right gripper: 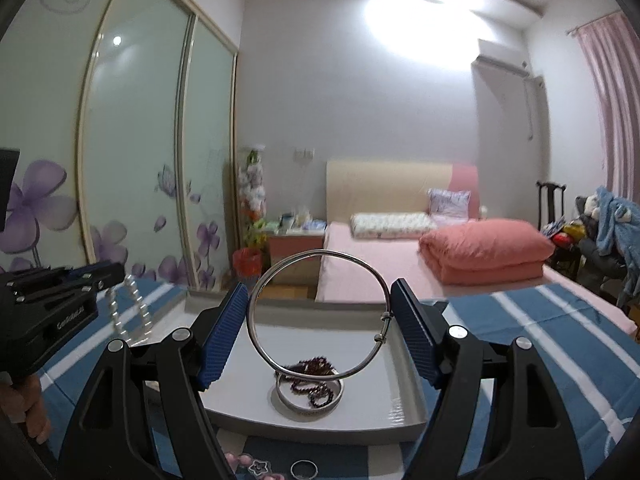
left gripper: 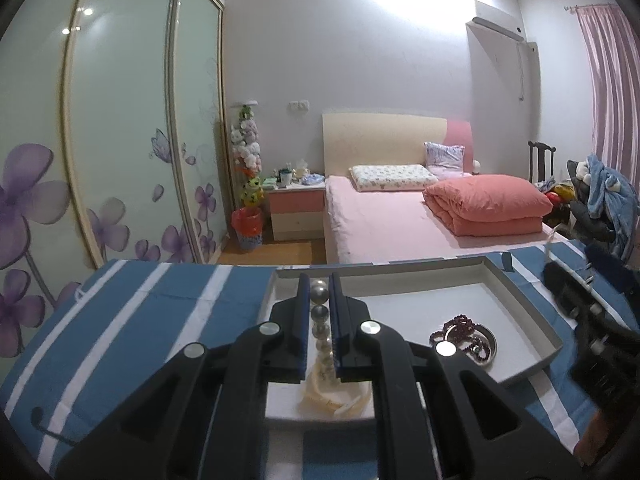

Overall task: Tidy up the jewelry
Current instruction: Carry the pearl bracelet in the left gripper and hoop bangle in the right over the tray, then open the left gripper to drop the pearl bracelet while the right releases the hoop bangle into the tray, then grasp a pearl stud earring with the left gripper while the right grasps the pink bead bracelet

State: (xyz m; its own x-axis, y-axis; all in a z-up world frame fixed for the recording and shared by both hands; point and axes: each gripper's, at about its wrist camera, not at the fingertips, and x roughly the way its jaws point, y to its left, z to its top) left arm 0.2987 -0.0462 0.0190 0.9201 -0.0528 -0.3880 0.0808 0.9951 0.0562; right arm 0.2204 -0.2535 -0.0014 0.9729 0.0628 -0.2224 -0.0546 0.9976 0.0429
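Note:
My left gripper [left gripper: 320, 292] is shut on a pearl necklace [left gripper: 320, 316] and holds it above the left part of a shallow white tray [left gripper: 532, 312]; the strand hangs below it in the right wrist view [right gripper: 136, 312]. My right gripper [right gripper: 320, 312] is shut on a thin silver bangle [right gripper: 256, 308], held upright by its two sides over the tray [right gripper: 400, 412]. Below it a small round silver dish [right gripper: 294, 404] holds a dark red bead bracelet [right gripper: 312, 368]; both also show in the left wrist view [left gripper: 464, 328].
The tray lies on a blue and white striped cloth [right gripper: 560, 332]. A silver ring [right gripper: 304, 470] and pink beads [right gripper: 240, 460] lie on the cloth in front of the tray. A pink bed [left gripper: 384, 216] and a wardrobe [left gripper: 120, 120] stand behind.

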